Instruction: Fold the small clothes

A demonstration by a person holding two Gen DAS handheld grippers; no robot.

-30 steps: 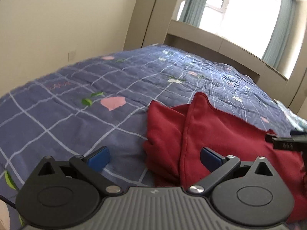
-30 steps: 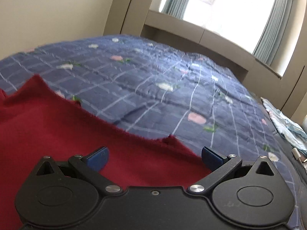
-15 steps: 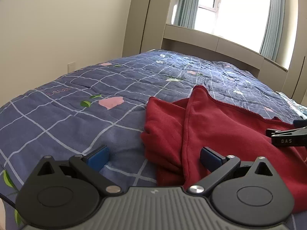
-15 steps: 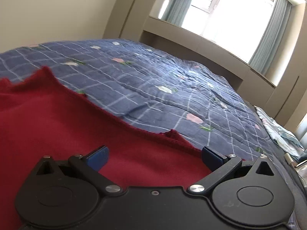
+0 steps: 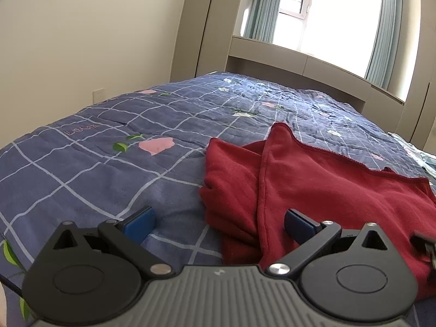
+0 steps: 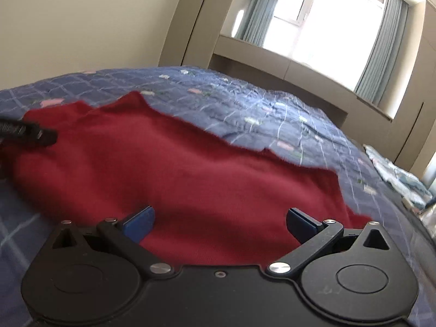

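Since both the left gripper (image 5: 219,218) and right gripper (image 6: 220,219) hover wide open, the seemingly bunched red garment (image 5: 313,179) could fold crooked

Blue checked quilt (image 5: 169,114), curtained window (image 5: 338,13)

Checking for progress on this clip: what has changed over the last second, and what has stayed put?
Both grippers have drawn back toward the near edge of the red garment: in the right wrist view more of the cloth now lies ahead of the right gripper. The left gripper sees the bed from a more level angle. Nothing was gripped or released. The jaws of both stay open, and the garment lies rumpled as before.
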